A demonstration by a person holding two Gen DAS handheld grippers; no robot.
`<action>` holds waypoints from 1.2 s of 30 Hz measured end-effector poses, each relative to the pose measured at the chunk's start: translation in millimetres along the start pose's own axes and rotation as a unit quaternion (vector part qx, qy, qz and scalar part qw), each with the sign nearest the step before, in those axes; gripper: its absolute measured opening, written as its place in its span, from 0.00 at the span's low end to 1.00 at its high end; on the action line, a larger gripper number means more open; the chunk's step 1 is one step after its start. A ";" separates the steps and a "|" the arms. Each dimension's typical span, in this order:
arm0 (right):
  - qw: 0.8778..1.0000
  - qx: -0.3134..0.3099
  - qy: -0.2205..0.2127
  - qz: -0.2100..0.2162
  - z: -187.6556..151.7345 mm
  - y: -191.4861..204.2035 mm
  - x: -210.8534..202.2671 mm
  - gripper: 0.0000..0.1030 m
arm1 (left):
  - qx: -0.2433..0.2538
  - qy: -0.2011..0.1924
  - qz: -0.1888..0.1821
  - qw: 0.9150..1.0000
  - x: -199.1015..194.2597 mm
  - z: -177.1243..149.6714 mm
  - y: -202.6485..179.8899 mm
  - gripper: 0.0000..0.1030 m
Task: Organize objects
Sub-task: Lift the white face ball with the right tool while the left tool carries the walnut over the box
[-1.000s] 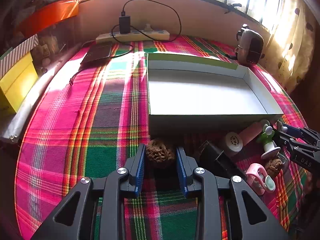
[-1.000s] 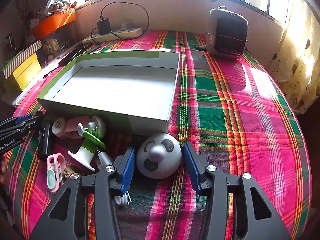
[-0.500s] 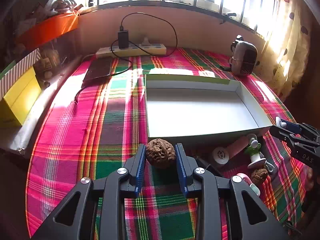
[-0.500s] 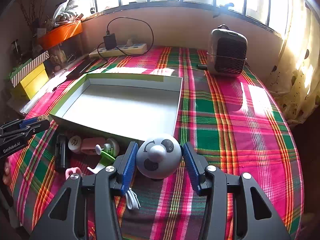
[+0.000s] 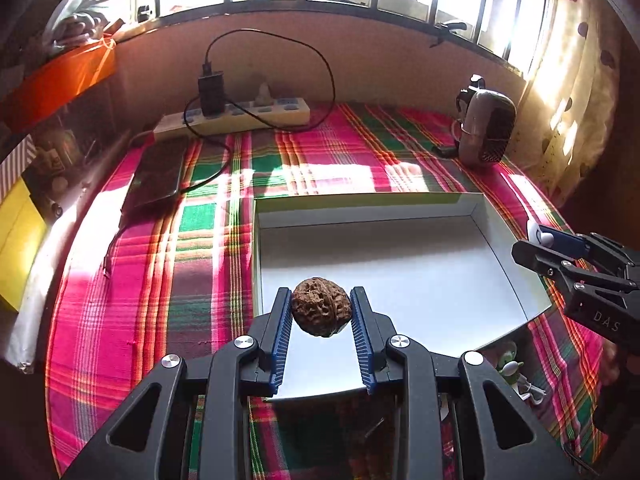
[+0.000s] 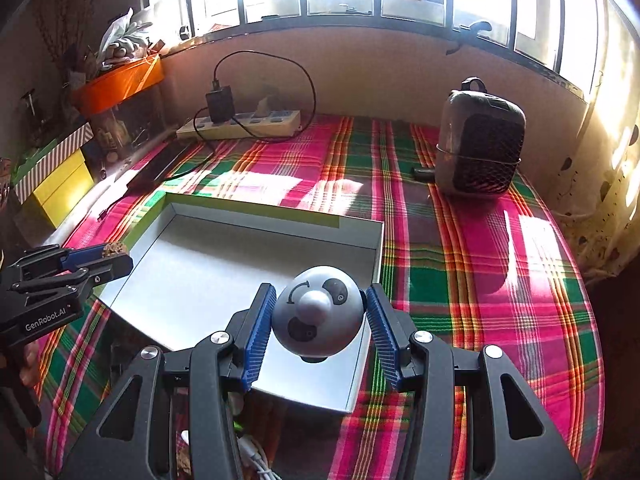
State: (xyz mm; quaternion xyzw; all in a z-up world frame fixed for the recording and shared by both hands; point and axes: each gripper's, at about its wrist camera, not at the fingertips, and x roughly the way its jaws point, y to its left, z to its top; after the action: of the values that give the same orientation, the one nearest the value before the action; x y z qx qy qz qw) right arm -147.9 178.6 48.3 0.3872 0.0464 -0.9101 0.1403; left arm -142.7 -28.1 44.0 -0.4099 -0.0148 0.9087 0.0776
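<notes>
My left gripper [image 5: 320, 312] is shut on a brown walnut [image 5: 321, 306], held in the air over the near left part of the white open box [image 5: 420, 272]. The right gripper [image 6: 319, 318] is shut on a grey dome-shaped gadget [image 6: 318, 316] with black markings, lifted over the near right corner of the same box [image 6: 208, 264]. Each gripper shows in the other's view: the right one [image 5: 538, 238] at the box's right edge, the left one [image 6: 110, 254] at its left edge. A green toy [image 5: 506, 362] lies below the box's near edge.
The box rests on a pink and green plaid cloth [image 6: 460, 248]. At the back stand a small heater [image 6: 480, 142], a power strip with a charger [image 6: 240, 122] and a dark phone [image 5: 158, 174]. Yellow and orange boxes [image 6: 60, 182] line the left side.
Both grippers have lifted their objects off the cloth and carried them up and forward, from in front of the box to above its near part. The loose items have dropped out of sight below.
</notes>
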 end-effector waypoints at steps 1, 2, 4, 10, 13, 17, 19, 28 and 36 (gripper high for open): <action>1.000 0.001 0.002 0.002 2.9 -0.5 5.1 0.47 | -0.001 0.003 0.000 1.000 4.7 3.2 0.2 0.26; 1.000 0.001 0.004 0.002 5.7 -0.9 10.5 0.47 | -0.001 0.006 -0.001 1.000 10.3 7.1 0.6 0.26; 1.000 -0.001 0.009 -0.002 10.2 -1.8 20.3 0.47 | 0.000 0.011 0.003 1.000 19.7 13.2 0.6 0.26; 1.000 -0.002 0.026 -0.004 18.6 -4.1 48.5 0.47 | 0.008 0.025 0.001 1.000 46.3 27.3 -3.5 0.26; 0.999 -0.003 0.032 -0.004 21.6 -3.5 59.4 0.47 | 0.005 0.025 -0.001 1.000 54.0 31.6 -2.8 0.26; 0.999 -0.011 0.035 -0.008 24.5 -2.0 67.6 0.47 | 0.009 0.033 0.006 0.999 65.1 35.4 -1.6 0.26; 0.999 -0.014 0.036 -0.009 25.6 -0.9 69.2 0.47 | 0.008 0.032 0.007 0.999 67.4 36.1 -0.5 0.26; 0.999 -0.024 0.043 -0.015 26.2 3.1 78.8 0.47 | 0.022 0.032 0.023 0.999 73.0 35.3 -4.5 0.26; 0.998 -0.037 0.045 -0.023 25.0 9.1 82.6 0.47 | 0.028 0.034 0.037 0.998 75.0 34.3 -8.0 0.27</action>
State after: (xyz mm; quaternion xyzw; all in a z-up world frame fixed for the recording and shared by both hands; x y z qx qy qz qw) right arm -217.2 147.0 6.6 0.4215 0.0952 -0.8922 0.1313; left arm -216.3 -7.5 11.7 -0.4389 0.0281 0.8964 0.0559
